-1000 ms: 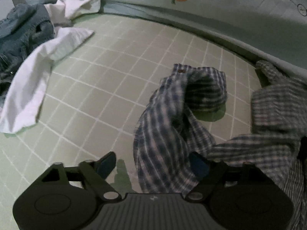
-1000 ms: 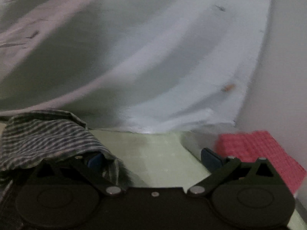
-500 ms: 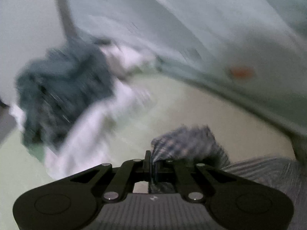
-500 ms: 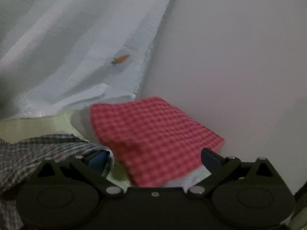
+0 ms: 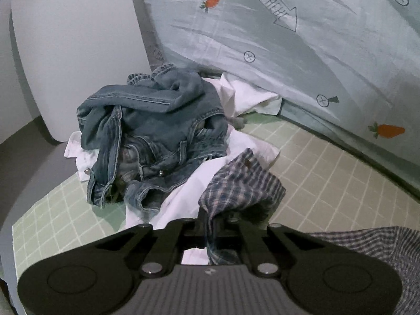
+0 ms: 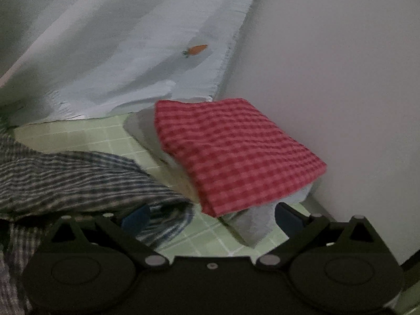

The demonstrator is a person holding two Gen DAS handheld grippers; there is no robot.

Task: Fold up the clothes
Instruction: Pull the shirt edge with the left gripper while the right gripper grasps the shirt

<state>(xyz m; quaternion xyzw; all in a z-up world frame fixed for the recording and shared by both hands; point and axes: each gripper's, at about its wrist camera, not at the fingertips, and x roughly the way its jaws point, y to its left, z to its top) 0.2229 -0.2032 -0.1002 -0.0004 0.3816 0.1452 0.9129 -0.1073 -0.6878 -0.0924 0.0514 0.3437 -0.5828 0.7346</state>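
My left gripper [image 5: 210,232] is shut on a fold of the blue plaid shirt [image 5: 241,186], holding it up above the green gridded mat [image 5: 328,183]. The rest of that shirt trails off to the lower right. In the right wrist view the same plaid shirt [image 6: 68,178] lies bunched on the left, over the left blue fingertip [image 6: 135,216]. My right gripper [image 6: 210,216] is open and holds nothing. A folded red checked cloth [image 6: 236,152] sits on a folded pale stack just beyond its right finger.
A crumpled pair of blue jeans [image 5: 152,136] lies on white garments [image 5: 183,199] at the mat's left. A pale sheet with carrot prints [image 5: 288,39] hangs along the back. A white wall [image 6: 341,78] stands close on the right.
My left gripper closed on the plaid shirt, lifted it and swung left toward the jeans pile. My right gripper swung right, so the red checked stack came into view.
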